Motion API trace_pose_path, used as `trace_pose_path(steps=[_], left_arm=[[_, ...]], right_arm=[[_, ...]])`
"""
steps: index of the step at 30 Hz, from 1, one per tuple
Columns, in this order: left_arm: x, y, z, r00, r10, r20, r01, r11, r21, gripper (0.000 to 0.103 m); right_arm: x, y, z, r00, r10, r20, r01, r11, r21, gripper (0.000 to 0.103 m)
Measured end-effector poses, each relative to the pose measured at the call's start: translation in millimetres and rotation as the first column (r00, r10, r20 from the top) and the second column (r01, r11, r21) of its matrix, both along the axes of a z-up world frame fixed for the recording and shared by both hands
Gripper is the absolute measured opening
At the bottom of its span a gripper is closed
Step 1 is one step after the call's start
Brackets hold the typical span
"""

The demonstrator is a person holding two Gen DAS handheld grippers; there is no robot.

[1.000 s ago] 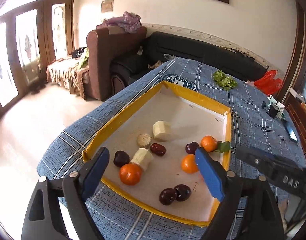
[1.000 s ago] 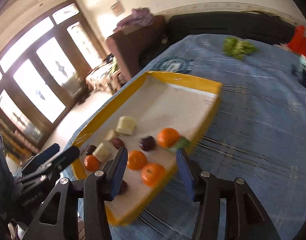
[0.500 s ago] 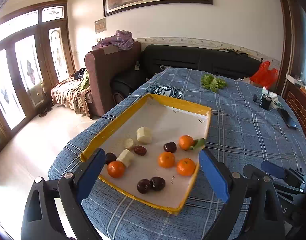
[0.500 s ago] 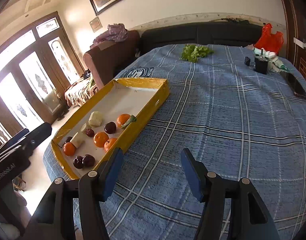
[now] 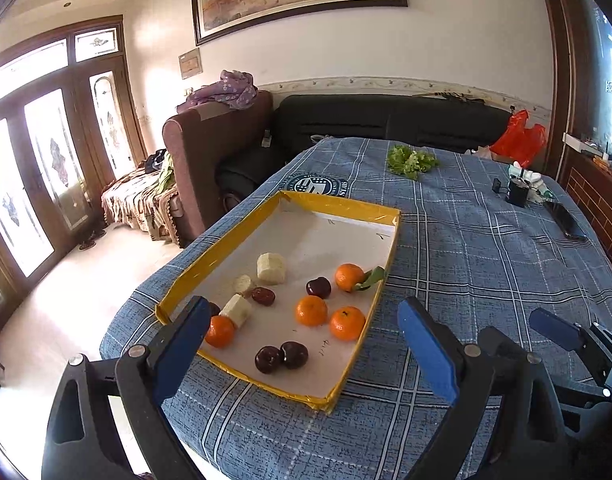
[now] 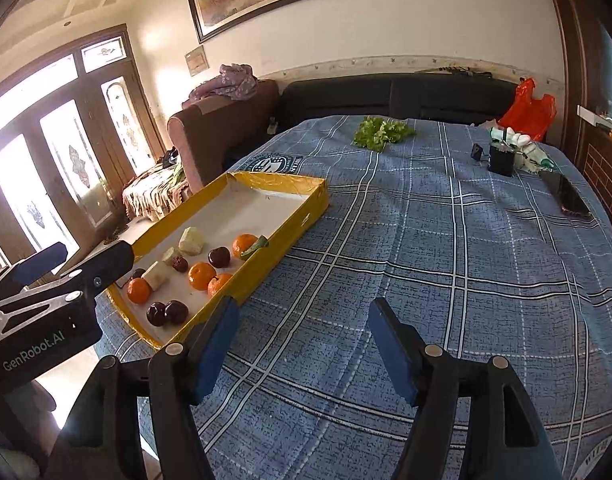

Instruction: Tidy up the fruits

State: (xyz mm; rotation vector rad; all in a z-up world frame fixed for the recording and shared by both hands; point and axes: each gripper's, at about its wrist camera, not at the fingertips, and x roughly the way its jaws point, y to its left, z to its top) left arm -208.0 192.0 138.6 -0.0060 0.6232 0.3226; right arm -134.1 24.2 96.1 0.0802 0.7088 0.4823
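Holding my left gripper (image 5: 306,344) with its jaws wide apart and empty, I see the yellow tray (image 5: 338,205) at the middle of the frame on the blue checked cloth (image 5: 486,264). In it lie four oranges (image 5: 311,310), dark plums (image 5: 293,355) and pale banana pieces (image 5: 271,268). My right gripper (image 6: 304,340) is opening with nothing between the jaws, low in its frame over bare cloth, the tray to its left.
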Motion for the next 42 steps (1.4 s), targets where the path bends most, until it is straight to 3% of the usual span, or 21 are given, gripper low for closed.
trace_pose_path(steps=[42], left_arm=[[4,10,-11,1.0,-0.001,-0.031,-0.001,0.998,-0.066,0.094]], right_arm=[[-11,21,-9,1.0,-0.016,0.017,0.018,0.994,-0.11,0.079]])
